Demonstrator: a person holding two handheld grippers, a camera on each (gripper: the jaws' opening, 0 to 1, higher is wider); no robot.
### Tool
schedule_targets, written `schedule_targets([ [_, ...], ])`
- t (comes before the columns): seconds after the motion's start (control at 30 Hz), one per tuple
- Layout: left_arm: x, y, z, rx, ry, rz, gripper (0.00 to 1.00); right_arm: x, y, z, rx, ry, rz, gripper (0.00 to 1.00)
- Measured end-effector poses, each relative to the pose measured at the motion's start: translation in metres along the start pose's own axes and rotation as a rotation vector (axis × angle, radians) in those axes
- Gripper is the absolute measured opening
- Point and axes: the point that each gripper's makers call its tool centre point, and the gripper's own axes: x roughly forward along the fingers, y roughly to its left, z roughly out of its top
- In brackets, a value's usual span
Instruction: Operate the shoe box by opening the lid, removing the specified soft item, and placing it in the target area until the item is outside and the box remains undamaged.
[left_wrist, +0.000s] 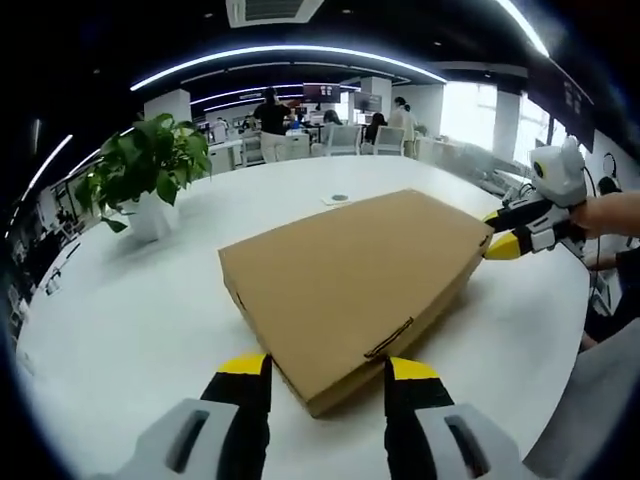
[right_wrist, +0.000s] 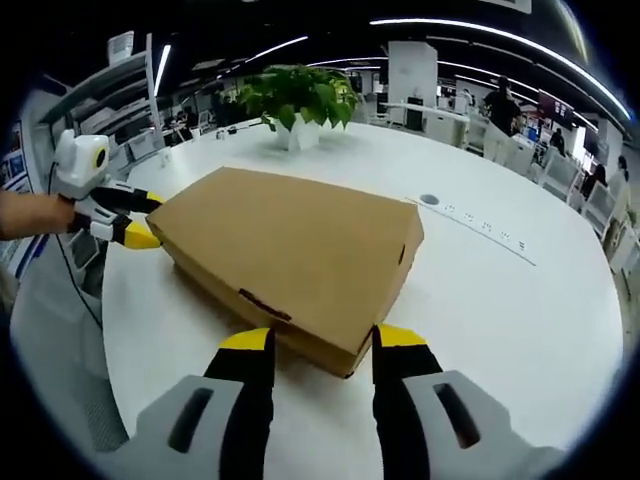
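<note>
Box shut on the counter, my tongs spread at opposite corners.

The box (left_wrist: 350, 290) lies flat and closed on the white counter (left_wrist: 130, 320); its contents are hidden, so I cannot tell what soft item is inside. It looks like thin, light, stiff cardboard that would crease if pinched hard, so I judge the lid's front edge by the tuck slot (left_wrist: 390, 340) the place to lift. My left tongs (left_wrist: 325, 385) stand released, jaws either side of the near corner, not gripping. My right tongs (right_wrist: 315, 350) are likewise released around the opposite corner. A potted plant (left_wrist: 150, 170) stands well apart on the counter, with people and desks far behind.
</note>
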Motion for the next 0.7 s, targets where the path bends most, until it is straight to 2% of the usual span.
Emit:
schedule_targets([
  [0.7, -0.017, 0.016, -0.015, 0.080, 0.025, -0.108, 0.44, -0.015, 0.045, -0.016, 0.062, 0.026, -0.078, 0.33],
])
